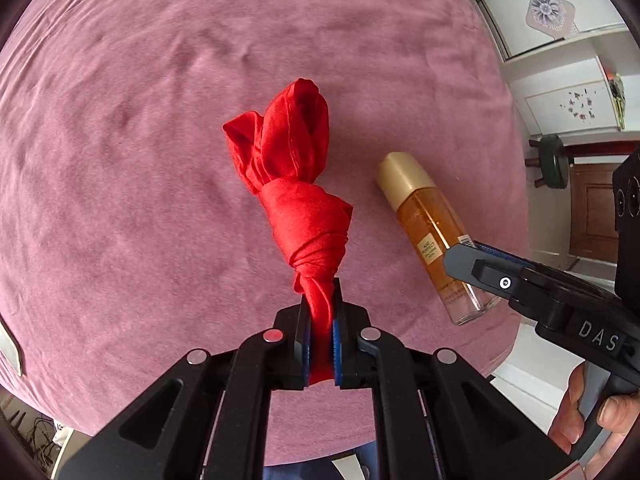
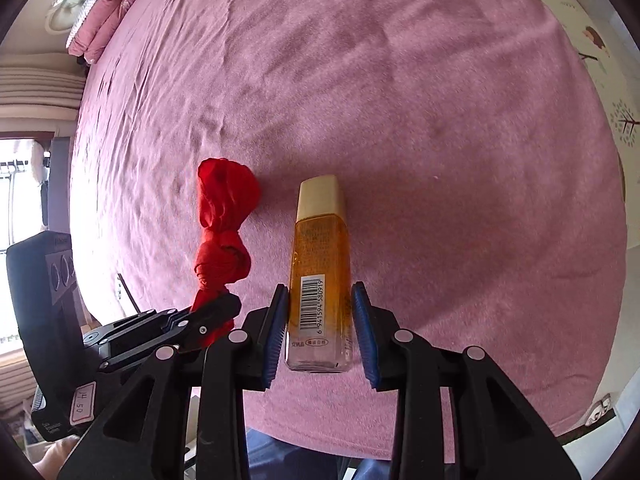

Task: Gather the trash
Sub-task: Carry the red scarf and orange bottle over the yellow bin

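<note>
A knotted red cloth (image 1: 294,184) lies on the pink bedspread (image 1: 120,160). My left gripper (image 1: 320,312) is shut on its near tail. The cloth also shows in the right wrist view (image 2: 220,236), with the left gripper (image 2: 216,312) clamped on it. An amber bottle (image 2: 320,264) with a gold cap lies beside the cloth, cap pointing away. My right gripper (image 2: 320,320) straddles the bottle's clear base. Its left pad touches the bottle and a small gap shows at the right pad. In the left wrist view the bottle (image 1: 424,224) lies right of the cloth with the right gripper (image 1: 472,264) at its base.
The bedspread (image 2: 440,120) fills both views. Folded pink bedding and a headboard (image 2: 92,12) are at the far left. White cabinets (image 1: 560,60) and a dark stool (image 1: 552,160) stand beyond the bed's right edge. The bed's near edge runs just below both grippers.
</note>
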Demonstrator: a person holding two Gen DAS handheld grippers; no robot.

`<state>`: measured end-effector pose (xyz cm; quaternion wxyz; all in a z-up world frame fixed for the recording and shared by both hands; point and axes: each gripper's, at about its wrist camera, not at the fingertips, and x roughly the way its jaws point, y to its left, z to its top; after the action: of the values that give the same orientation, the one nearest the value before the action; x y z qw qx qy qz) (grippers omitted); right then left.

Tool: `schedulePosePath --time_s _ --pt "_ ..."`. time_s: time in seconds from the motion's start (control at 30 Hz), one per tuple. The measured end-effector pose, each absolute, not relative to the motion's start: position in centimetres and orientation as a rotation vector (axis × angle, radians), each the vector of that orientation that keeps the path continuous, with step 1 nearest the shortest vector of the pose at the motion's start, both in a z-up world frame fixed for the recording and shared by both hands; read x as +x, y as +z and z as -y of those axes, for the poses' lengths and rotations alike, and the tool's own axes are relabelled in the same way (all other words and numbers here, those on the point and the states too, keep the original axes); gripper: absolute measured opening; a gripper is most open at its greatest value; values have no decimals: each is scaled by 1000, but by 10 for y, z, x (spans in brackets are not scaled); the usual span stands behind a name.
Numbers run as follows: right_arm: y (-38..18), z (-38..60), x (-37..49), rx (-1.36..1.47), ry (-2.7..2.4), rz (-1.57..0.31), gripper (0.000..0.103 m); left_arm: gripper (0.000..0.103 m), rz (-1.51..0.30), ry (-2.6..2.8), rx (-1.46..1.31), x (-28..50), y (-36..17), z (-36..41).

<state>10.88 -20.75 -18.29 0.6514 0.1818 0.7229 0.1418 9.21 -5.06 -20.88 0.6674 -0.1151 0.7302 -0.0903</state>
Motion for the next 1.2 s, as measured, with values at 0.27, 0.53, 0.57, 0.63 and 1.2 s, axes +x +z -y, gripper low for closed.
schedulePosePath --time_s 0.27,0.53,0.57,0.63,1.2 --pt "-176 258 85 510 297 -1634 32 7 -1662 -266 -225 111 -201 115" --pt "-177 297 83 632 288 -1631 32 7 -1658 -307 -146 116 -194 174" --pt "-178 304 82 650 286 -1630 32 7 -1659 -309 -142 117 -193 181" --pt "-178 314 84 674 284 -1628 32 7 -1661 -318 -133 110 -190 176" --pt "-169 412 108 782 228 -1550 32 7 -1628 -401 -54 142 -169 271"
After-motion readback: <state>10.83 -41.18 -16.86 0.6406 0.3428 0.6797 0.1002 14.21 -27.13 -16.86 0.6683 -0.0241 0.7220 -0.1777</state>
